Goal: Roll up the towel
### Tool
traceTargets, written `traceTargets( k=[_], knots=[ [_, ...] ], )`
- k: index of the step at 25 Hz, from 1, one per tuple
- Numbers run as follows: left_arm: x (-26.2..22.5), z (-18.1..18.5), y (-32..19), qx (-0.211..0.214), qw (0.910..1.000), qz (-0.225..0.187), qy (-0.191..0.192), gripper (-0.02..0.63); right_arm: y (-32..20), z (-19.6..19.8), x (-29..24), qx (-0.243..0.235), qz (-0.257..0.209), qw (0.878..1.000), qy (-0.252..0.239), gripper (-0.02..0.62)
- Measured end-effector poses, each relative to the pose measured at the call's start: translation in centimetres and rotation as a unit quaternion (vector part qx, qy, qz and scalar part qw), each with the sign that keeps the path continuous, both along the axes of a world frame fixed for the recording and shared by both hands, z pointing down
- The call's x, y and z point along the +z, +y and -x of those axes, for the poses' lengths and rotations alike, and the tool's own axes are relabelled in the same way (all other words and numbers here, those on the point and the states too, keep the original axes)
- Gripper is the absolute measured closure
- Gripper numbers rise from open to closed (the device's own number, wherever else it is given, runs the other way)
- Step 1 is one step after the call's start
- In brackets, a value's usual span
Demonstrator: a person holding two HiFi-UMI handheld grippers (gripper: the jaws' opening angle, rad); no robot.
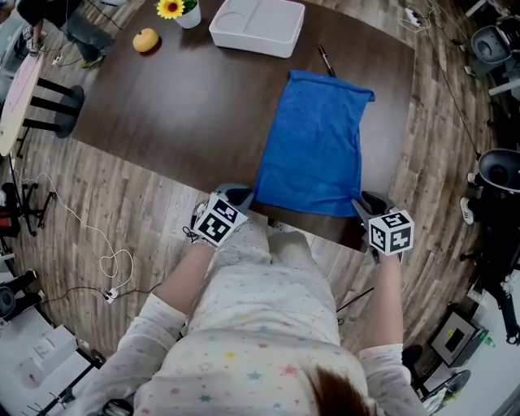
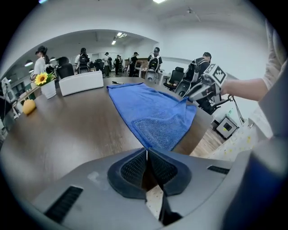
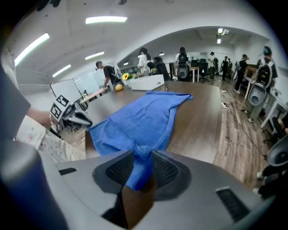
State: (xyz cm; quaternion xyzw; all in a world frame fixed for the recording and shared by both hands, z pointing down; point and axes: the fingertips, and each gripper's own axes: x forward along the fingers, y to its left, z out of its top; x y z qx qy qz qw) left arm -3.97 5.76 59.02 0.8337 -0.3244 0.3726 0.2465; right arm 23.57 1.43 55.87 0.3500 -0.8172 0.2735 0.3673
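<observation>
Head view: a blue towel [image 1: 313,146] lies flat on the dark desk [image 1: 179,106], its near edge along the desk's edge on the person's side. The left gripper [image 1: 244,195] sits at the towel's near-left corner and the right gripper [image 1: 361,201] at its near-right corner.

Left gripper view: the jaws are closed together, with the very tip of the towel's corner [image 2: 153,112] running into the seam between them.

Right gripper view: the jaws are clamped on a bunched fold of towel [image 3: 139,121], and blue cloth hangs down between the pads.

At the desk's far side stand a white tray [image 1: 256,24], a sunflower [image 1: 171,8] in a white pot and a yellow fruit [image 1: 145,39]. A pen [image 1: 325,58] lies just beyond the towel's far edge.
</observation>
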Motion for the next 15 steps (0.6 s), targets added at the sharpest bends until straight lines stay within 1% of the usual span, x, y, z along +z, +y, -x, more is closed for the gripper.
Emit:
traceTargets(
  k=[1,2,3,4,6,7,8,9,11,13,15],
  knots=[
    [-0.3,-0.1,0.0,-0.002,1.0,-0.005,0.007,0.588,-0.1,0.0,0.7,-0.011,0.003,1.0,0.02,0.489],
    [-0.6,-0.3,-0.1,-0.001,0.9998,-0.01,0.015,0.588,-0.5,0.0,1.0,-0.015,-0.003,0.999,0.034,0.518],
    [-0.8,-0.6,0.0,0.004,0.9997,-0.014,0.022,0.588,-1.2,0.0,1.0,-0.007,-0.013,0.999,0.04,0.553],
    [-1.1,-0.9,0.1,0.009,0.9995,-0.016,0.027,0.588,-2.2,-0.3,0.8,0.012,-0.023,0.999,0.041,0.565],
    [-1.3,-1.4,0.3,0.021,0.9991,-0.018,0.033,0.588,-3.9,-1.4,0.5,0.066,-0.037,0.996,0.051,0.564],
    [-1.4,-1.6,0.5,0.027,0.9989,-0.019,0.033,0.588,-4.5,-2.1,0.2,0.088,-0.044,0.994,0.057,0.552],
    [-1.5,-1.8,0.5,0.033,0.9987,-0.021,0.033,0.588,-4.7,-2.6,-0.2,0.099,-0.051,0.992,0.056,0.524],
    [-1.6,-2.0,0.6,0.037,0.9984,-0.024,0.034,0.588,-4.6,-2.7,-0.7,0.102,-0.057,0.992,0.047,0.52],
    [-2.0,-2.1,0.8,0.042,0.9977,-0.034,0.041,0.588,-3.4,-2.0,-1.8,0.082,-0.061,0.995,0.012,0.525],
    [-2.3,-2.2,0.9,0.048,0.9966,-0.046,0.048,0.586,-1.1,-0.8,-2.1,0.045,-0.043,0.998,-0.018,0.524],
    [-2.4,-2.3,1.1,0.058,0.9953,-0.055,0.053,0.586,1.1,0.3,-1.7,0.012,-0.025,0.999,-0.03,0.515]
  ],
)
